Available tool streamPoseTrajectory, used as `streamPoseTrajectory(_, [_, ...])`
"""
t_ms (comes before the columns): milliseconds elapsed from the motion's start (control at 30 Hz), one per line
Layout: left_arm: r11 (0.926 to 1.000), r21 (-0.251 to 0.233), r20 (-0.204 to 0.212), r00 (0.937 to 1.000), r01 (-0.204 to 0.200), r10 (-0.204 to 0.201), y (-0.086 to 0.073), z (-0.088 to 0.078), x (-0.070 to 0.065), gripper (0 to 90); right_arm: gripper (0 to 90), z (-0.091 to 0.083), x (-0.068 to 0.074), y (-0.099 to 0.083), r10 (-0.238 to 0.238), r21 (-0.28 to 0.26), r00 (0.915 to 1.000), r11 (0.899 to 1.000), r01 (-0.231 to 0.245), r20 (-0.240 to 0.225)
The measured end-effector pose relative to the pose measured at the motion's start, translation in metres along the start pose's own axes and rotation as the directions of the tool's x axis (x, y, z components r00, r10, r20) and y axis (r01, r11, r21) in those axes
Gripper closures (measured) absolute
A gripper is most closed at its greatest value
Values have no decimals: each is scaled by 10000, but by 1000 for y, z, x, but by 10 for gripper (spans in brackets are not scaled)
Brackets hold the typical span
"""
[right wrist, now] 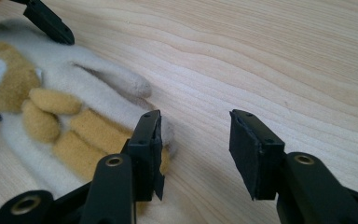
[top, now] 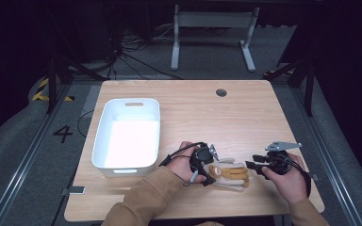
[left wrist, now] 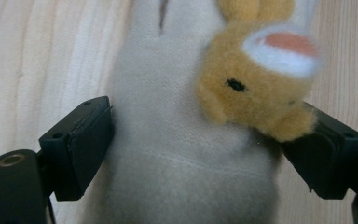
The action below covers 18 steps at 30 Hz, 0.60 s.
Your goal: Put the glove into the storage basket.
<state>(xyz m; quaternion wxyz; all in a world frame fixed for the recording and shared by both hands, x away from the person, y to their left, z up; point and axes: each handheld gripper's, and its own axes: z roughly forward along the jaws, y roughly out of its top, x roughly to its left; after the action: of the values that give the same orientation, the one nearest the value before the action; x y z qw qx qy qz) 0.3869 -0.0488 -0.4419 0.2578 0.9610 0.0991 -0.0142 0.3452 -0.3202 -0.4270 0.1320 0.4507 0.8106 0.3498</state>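
A cream plush glove [top: 231, 175] with a tan animal figure [left wrist: 256, 93] sewn on it lies on the wooden table [top: 217, 117] near the front edge. My left gripper [top: 212, 167] is at the glove's left end. In the left gripper view its jaws [left wrist: 205, 149] stand wide on either side of the glove's cuff [left wrist: 168, 154], which lies between them; the pads do not squeeze it. My right gripper [top: 250, 162] is just right of the glove and points left at it. In the right gripper view it is open [right wrist: 196, 149] over bare wood, its left jaw beside the glove's fingertips [right wrist: 74, 116].
A white plastic bin [top: 102, 136] stands on the left part of the table, close to my left forearm. A round cable hole [top: 221, 92] sits near the far edge. Bare wood stretches behind the glove and to the right.
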Motion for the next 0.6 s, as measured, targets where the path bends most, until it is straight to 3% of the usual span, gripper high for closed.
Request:
streamPoseTrajectory(67, [9992, 111, -145, 9992, -384, 386, 2, 2, -4, 140, 548, 0, 1, 0, -19, -12, 10000, 10000, 19, -43])
streamPoseTrajectory(333, [9975, 126, -35, 9976, -689, 689, 2, 3, -10, 147, 544, 2, 2, 0, -61, 59, 9999, 10000, 62, -121])
streamPoseTrajectory(600, [9989, 117, -49, 9990, -448, 449, 1, 11, -7, 133, 542, 0, 1, 0, -31, -11, 10000, 10000, 31, -87])
